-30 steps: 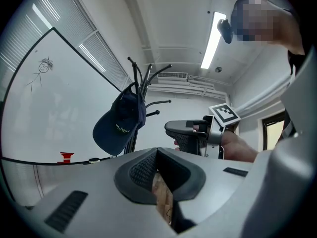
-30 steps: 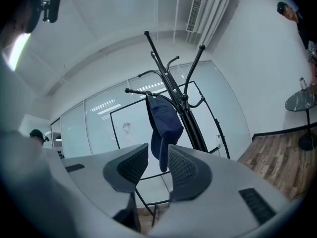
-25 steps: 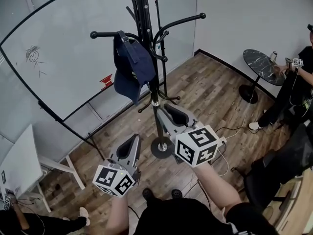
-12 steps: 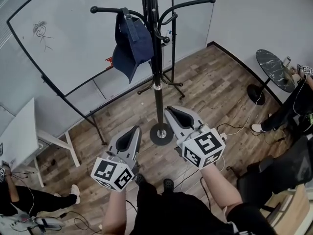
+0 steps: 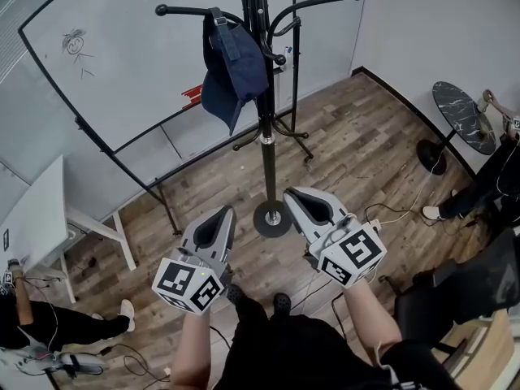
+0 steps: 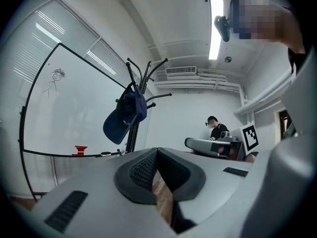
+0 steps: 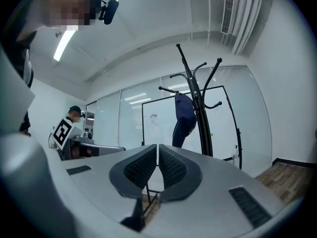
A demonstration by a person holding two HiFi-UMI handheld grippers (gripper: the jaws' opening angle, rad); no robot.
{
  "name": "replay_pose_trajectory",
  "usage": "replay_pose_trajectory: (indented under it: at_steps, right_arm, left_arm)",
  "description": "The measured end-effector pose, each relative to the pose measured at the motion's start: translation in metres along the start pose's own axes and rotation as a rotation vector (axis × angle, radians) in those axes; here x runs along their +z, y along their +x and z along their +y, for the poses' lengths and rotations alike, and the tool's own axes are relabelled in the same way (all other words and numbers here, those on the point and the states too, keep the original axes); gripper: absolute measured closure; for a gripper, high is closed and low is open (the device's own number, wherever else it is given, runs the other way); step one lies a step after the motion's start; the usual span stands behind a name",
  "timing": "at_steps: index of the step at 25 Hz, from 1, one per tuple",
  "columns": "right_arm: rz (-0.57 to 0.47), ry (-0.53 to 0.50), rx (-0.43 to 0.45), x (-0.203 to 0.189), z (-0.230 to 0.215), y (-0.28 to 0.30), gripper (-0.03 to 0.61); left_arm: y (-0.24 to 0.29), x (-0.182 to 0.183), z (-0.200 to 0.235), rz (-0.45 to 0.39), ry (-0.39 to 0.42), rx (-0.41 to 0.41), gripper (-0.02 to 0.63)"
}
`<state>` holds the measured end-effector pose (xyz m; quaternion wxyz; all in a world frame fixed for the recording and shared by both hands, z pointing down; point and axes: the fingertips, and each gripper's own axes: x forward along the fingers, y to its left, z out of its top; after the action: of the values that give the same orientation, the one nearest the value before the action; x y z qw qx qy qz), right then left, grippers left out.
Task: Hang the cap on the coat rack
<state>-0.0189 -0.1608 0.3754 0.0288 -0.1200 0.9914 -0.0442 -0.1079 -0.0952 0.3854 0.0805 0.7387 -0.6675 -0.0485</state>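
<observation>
A navy cap (image 5: 234, 63) hangs by its back strap from a hook of the black coat rack (image 5: 265, 112), brim pointing down. Both grippers are held low, well short of the rack and apart from the cap. My left gripper (image 5: 223, 213) is shut with nothing in it; ahead of its touching pads (image 6: 148, 165), the cap (image 6: 124, 120) hangs far off. My right gripper (image 5: 295, 195) has just been closing and now stands shut and empty. In its own view the pads (image 7: 171, 166) meet, with the cap (image 7: 184, 117) and rack (image 7: 199, 108) beyond.
A whiteboard on a black stand (image 5: 106, 63) stands behind the rack. A white table (image 5: 32, 218) is at the left and a round dark side table (image 5: 463, 116) at the right. People sit at both edges, and cables (image 5: 390, 214) lie on the wood floor.
Both grippers have drawn back from the rack and come lower. The right gripper's jaws went from open to shut. The cap stays on its hook.
</observation>
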Motion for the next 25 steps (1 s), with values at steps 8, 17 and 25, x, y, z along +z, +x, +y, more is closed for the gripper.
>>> replay_pose_trajectory:
  at_steps: [8, 17, 25]
  right_arm:
    - [0.029, 0.008, 0.002, -0.008, 0.006, -0.007, 0.545]
    - [0.027, -0.008, -0.011, -0.008, 0.005, -0.013, 0.546]
    - [0.048, -0.005, -0.013, -0.013, 0.011, -0.012, 0.546]
  left_arm:
    - [0.001, -0.008, -0.006, 0.007, -0.026, -0.013, 0.599]
    - [0.004, -0.015, -0.015, 0.019, -0.026, -0.032, 0.598]
    - [0.002, -0.014, -0.017, 0.023, -0.024, -0.04, 0.599]
